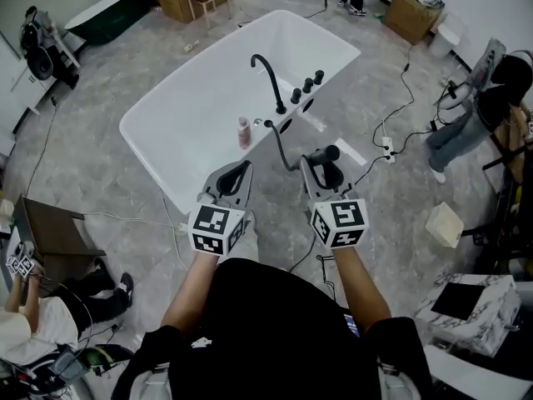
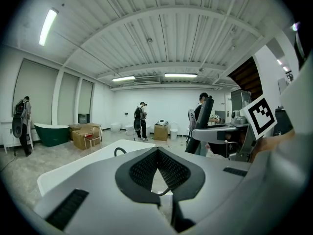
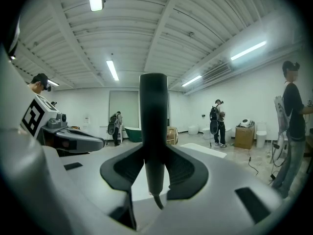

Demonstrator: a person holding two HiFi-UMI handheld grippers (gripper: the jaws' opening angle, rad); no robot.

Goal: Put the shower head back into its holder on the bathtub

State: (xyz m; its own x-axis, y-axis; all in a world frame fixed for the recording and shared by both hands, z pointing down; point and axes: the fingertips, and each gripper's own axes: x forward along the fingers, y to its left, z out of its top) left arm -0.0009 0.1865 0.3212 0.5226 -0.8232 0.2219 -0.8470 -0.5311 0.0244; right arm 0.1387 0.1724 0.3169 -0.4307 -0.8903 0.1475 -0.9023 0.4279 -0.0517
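**Shower head gripped, not yet in its holder**

The right gripper (image 3: 155,153) pinches the black shower head (image 3: 154,106), which stands upright between its pads. The hose (image 1: 280,147) trails from the handle's lower end. Just to its left, the left gripper (image 2: 156,150) has its jaws pressed together on nothing. Ahead of both is the bathtub (image 1: 154,136). What looks like the holder (image 1: 285,126) is on the near deck by the faucet (image 1: 268,73). If the hose pulls, the smooth handle could twist in the pinch and miss the opening. The hose's loop might also topple the pink bottle (image 1: 244,132) nearby.
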